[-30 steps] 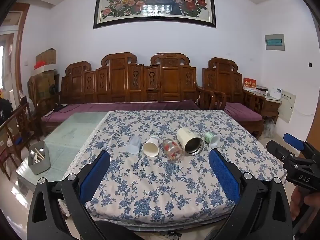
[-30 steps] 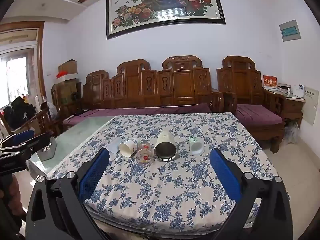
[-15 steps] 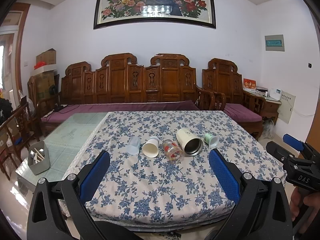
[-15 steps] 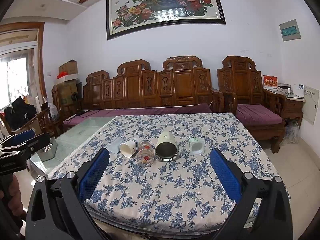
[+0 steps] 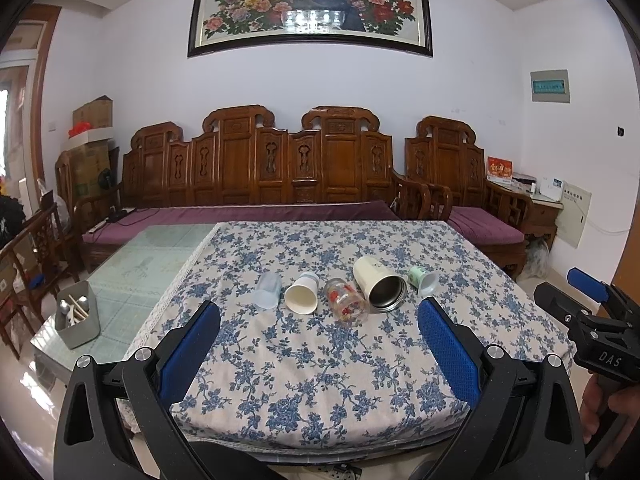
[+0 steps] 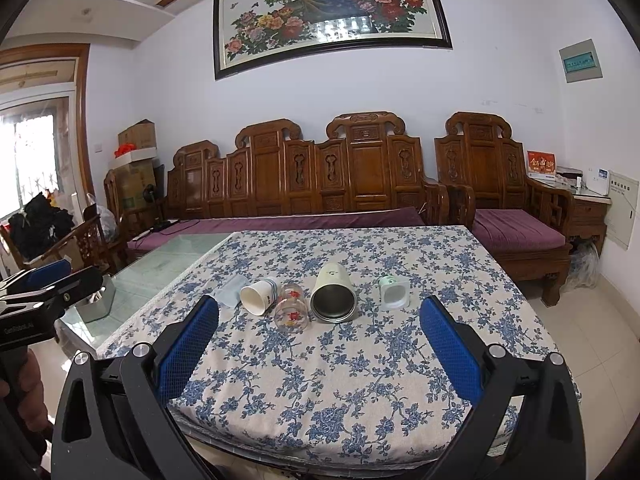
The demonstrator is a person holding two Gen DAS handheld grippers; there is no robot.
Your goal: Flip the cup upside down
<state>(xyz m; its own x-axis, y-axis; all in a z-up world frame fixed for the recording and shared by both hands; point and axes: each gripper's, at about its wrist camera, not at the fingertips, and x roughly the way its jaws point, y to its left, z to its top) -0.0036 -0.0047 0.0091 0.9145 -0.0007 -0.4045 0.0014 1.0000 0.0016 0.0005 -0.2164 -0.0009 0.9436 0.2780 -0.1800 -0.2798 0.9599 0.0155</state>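
Change: nothing has visibly moved; both grippers hover as before.
Left gripper (image 5: 318, 338): fingers spread, empty.
Right gripper (image 6: 318, 338): fingers spread, empty.
Cups: five lying in a row on the tabletop (image 5: 360, 360), paper cup (image 5: 302, 298) among them.

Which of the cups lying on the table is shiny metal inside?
The big cream tumbler, second from the right in the row. Its open mouth shows dark steel; the paper cup is white inside, and the flowered glass is see-through.

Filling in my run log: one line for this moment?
left gripper: open, empty | right gripper: open, empty | five cups on sides, tablecloth | paper cup untouched | flip not started
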